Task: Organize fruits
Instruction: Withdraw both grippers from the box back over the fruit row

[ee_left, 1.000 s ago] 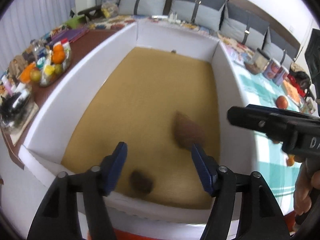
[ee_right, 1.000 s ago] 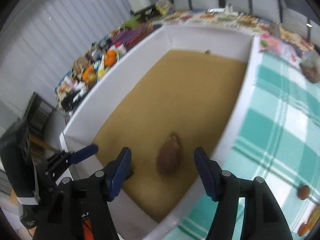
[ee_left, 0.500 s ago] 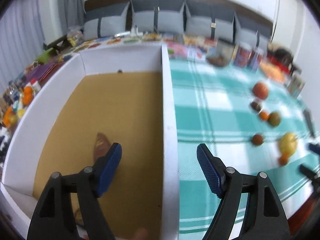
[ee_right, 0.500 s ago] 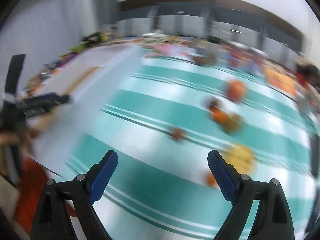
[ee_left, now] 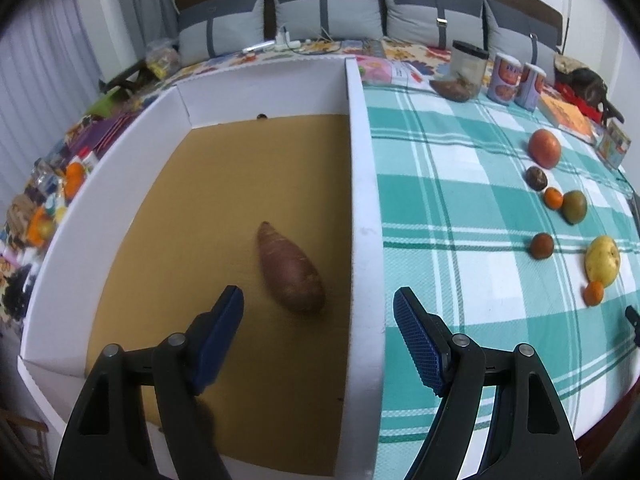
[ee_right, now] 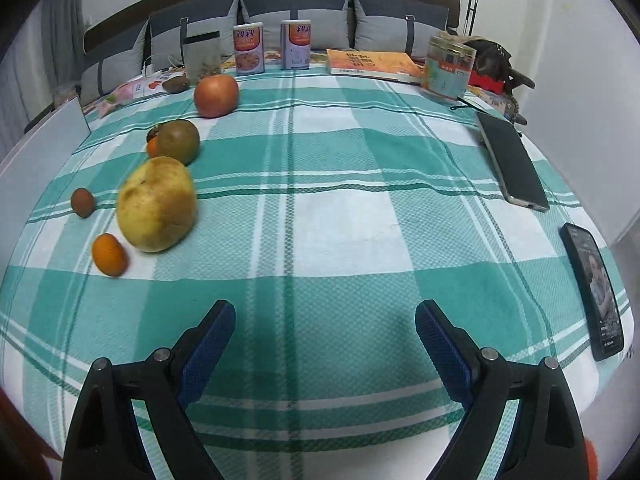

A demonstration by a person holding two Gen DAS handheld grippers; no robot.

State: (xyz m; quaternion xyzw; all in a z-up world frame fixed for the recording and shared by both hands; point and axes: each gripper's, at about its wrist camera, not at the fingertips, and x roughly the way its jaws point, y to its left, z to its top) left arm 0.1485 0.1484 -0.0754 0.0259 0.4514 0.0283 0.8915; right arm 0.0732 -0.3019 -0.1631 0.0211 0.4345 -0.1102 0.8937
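left wrist view showed the left gripper (ee_left: 318, 320) hanging over the right wall of the white box (ee_left: 362, 208), its fingers (ee_left: 416, 340) spread with nothing between them. a second earlier it had been lower over the box floor, with two brown items beneath it; the camera had since swung right, so that the wall ran between the fingers. a sweet potato (ee_left: 290, 268) lay loose on the brown floor of the box, close to that wall, and a dark shape sat mostly hidden behind the left finger, too covered to name. the jaws had widened early in that second and carried nothing.

in the right wrist view, the right gripper (ee_right: 322, 344) had left the box altogether and faced the checked cloth on the counter (ee_right: 360, 216), its fingers wide apart and empty; they too had opened further during the swing. the remaining fruit lay up and to its left: a large yellow pear (ee_right: 158, 204), a small orange (ee_right: 109, 255), a small brown fruit (ee_right: 82, 201), a green-brown fruit (ee_right: 178, 141) and a red apple (ee_right: 216, 95). two phones (ee_right: 514, 162) lay at the right.

judging from this, one drop-off was done and the right gripper was lining up for the next pick, probably the pear or the small orange.
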